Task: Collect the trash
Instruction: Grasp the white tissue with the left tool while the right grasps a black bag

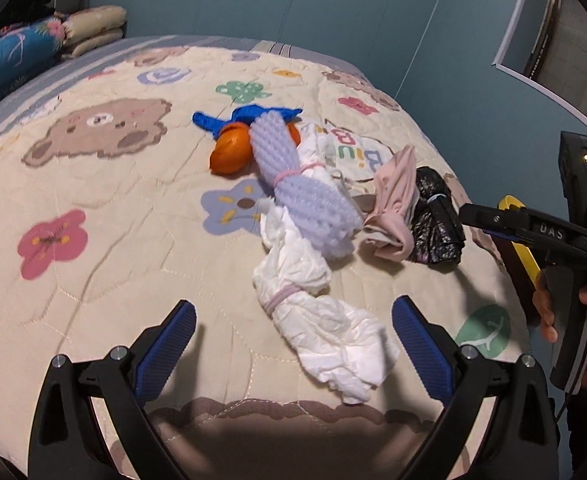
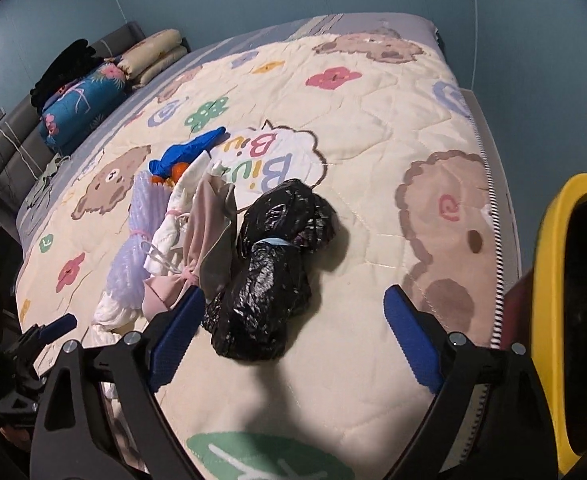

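Both the left gripper (image 1: pixel 293 344) and right gripper (image 2: pixel 293 332) hover with jaws released, straddling the white bundle (image 1: pixel 325 336) and black bag (image 2: pixel 269 268) beside it, likely lining up grasps.

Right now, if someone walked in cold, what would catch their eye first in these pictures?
A heap of tied trash bundles lies mid-bed on the cartoon bear quilt: a crumpled white bundle, a lilac bumpy roll and a shiny black bag. The right hand-held gripper hangs open over the black bag, and a yellow-rimmed bin stands at the bed's right edge.
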